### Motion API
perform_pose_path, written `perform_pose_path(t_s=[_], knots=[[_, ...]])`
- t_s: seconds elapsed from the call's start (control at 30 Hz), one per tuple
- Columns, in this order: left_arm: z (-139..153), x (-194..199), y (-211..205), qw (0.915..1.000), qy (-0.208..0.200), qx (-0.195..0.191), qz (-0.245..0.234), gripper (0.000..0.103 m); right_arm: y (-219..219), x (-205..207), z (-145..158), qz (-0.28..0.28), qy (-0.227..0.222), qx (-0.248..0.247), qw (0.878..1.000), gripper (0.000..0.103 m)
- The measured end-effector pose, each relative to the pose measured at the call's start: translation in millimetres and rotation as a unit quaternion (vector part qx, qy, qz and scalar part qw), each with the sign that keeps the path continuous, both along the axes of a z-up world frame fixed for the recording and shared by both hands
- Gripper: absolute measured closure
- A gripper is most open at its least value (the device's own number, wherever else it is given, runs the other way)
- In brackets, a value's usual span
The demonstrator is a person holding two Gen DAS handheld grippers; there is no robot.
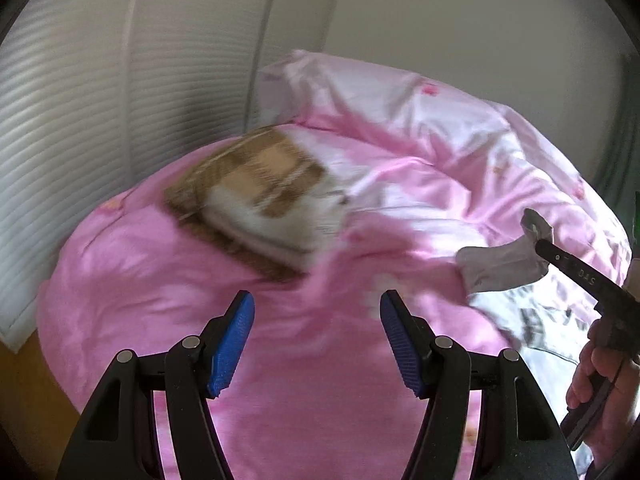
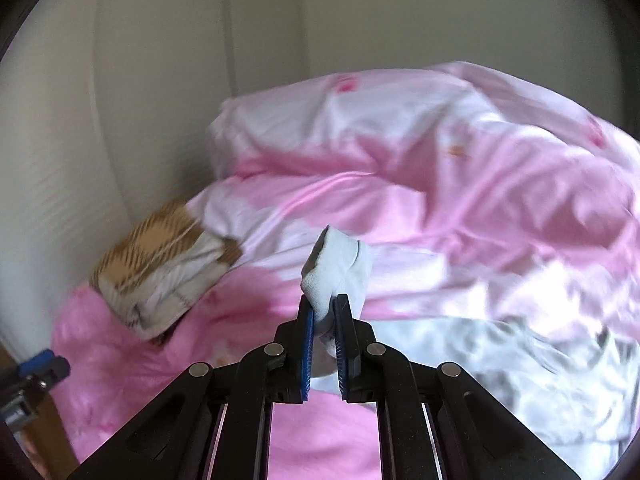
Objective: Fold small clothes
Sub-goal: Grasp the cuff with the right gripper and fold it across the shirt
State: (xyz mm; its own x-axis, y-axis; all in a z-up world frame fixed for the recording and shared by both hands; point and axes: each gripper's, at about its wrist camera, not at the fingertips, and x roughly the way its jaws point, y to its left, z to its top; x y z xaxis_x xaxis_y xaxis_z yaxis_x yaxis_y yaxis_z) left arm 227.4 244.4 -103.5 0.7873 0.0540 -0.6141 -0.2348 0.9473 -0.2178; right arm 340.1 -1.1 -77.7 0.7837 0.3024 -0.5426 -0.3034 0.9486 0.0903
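Right gripper [image 2: 324, 316] fingers clamped on pale sock [image 2: 336, 268], raised above pink bed [image 2: 256, 280]. Left gripper [image 1: 317, 312] fingers spread, nothing held.

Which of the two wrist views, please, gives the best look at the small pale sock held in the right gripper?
The right wrist view: the sock sits centre frame, close up, clamped between the right gripper's blue pads. The left wrist view shows the same sock only small at the right edge, hanging from the jaws above the pink bedding.

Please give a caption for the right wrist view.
Right gripper shut on a small white garment above the pink bed cover.
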Motion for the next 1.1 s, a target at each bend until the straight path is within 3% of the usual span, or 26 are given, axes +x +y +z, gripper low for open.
perform_pose_path(t_s=[0.27, 0.57, 0.67, 0.87, 0.93, 1.0, 1.1], knots=[[29, 23, -99, 0.9979, -0.007, 0.013, -0.063, 0.038, -124, -15, 18, -0.064, -0.004, 0.055, 0.996, 0.093], [31, 48, -228, 0.9889, 0.005, 0.029, -0.146, 0.038, -258, -19, 20, -0.118, 0.002, 0.094, 0.989, 0.093], [23, 52, -264, 0.9840, 0.015, 0.048, -0.171, 0.038, -295, -21, 1, -0.133, 0.021, 0.117, 0.984, 0.093], [3, 59, -297, 0.9792, 0.037, 0.075, -0.185, 0.038, -341, -25, -70, -0.163, 0.087, 0.164, 0.969, 0.089], [-3, 60, -302, 0.9775, 0.042, 0.087, -0.188, 0.038, -349, -28, -88, -0.178, 0.099, 0.167, 0.965, 0.081], [-8, 61, -306, 0.9766, 0.047, 0.094, -0.188, 0.038, -355, -32, -98, -0.201, 0.104, 0.162, 0.960, 0.065], [-15, 65, -310, 0.9759, 0.055, 0.093, -0.190, 0.038, -370, -43, -104, -0.242, 0.105, 0.158, 0.952, 0.064]])
